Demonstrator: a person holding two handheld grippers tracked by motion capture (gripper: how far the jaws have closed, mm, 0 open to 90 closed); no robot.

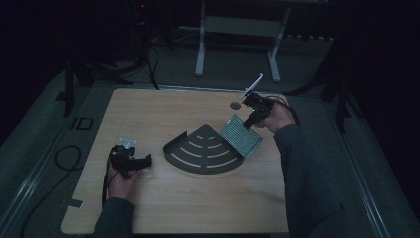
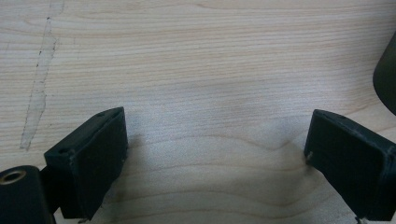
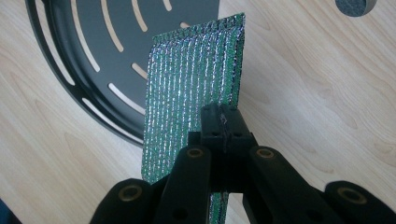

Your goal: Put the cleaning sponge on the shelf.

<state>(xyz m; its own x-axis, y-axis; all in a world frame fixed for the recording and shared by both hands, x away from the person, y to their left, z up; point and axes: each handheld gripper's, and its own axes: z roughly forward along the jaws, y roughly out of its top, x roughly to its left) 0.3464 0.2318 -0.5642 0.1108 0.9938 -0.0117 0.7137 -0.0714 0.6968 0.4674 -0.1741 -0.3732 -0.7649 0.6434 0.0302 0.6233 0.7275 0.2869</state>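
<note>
A green glittery scouring pad [image 1: 241,136] [image 3: 189,98] hangs tilted over the right edge of a dark fan-shaped slotted tray [image 1: 203,150] [image 3: 93,60]. My right gripper [image 1: 251,118] [image 3: 223,122] is shut on the pad's near edge, its jaws pressed together on it. My left gripper [image 1: 143,161] [image 2: 215,154] rests low at the table's left, open, with bare wood between its fingers [image 2: 93,154]. A dark corner of the tray [image 2: 386,79] shows at the right edge of the left gripper view.
The wooden tabletop [image 1: 148,114] has a small round grey insert [image 1: 235,105] [image 3: 355,6] near its far right. A white table frame [image 1: 237,29] stands beyond on the dark floor, and cables [image 1: 64,158] trail off to the left.
</note>
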